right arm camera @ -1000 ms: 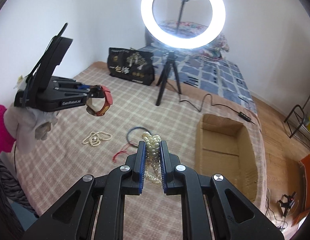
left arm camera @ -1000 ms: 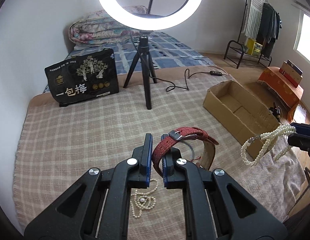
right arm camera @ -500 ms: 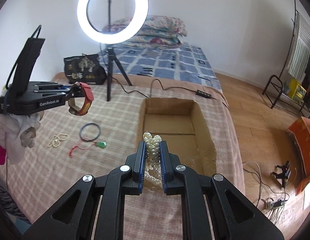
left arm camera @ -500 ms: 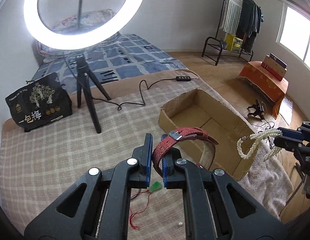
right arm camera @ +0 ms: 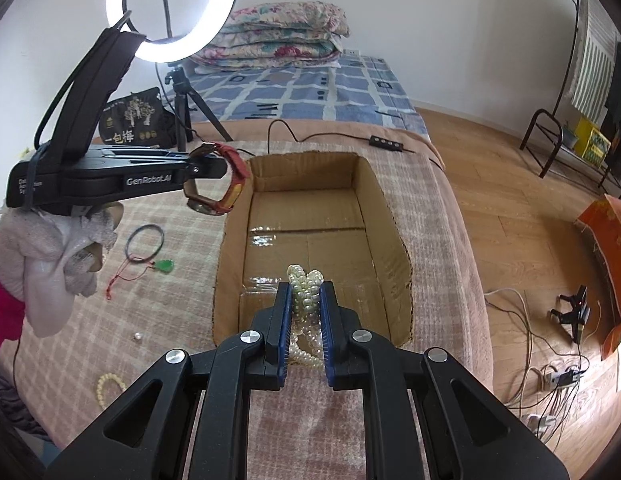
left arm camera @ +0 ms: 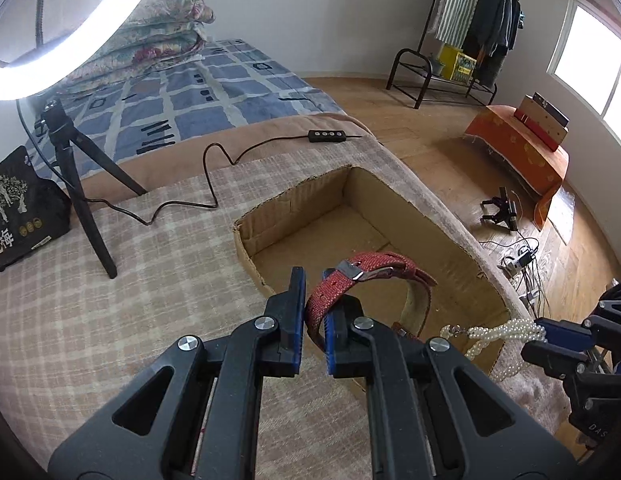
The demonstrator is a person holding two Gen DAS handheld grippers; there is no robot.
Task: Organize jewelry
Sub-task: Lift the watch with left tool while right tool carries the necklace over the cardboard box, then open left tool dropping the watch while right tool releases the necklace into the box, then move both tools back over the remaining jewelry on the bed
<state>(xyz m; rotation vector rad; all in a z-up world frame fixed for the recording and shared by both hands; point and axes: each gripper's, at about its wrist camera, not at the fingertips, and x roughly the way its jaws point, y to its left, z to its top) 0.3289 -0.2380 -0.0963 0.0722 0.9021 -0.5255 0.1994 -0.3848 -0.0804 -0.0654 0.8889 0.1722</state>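
My left gripper is shut on a red-strapped watch and holds it in the air over the near left corner of an open cardboard box. In the right wrist view the watch hangs at the left gripper's tip, by the box's far left corner. My right gripper is shut on a bundled pearl necklace above the box's near edge; the pearls also show in the left wrist view, held by the right gripper.
On the checked blanket left of the box lie a black cord bracelet, a green pendant on red string, a loose pearl and a pale bead bracelet. A ring light on a tripod, its cable and a black bag stand behind.
Both grippers have moved right, from over the loose jewelry to the cardboard box, each still holding its piece. The watch and the pearls now hang over the box.
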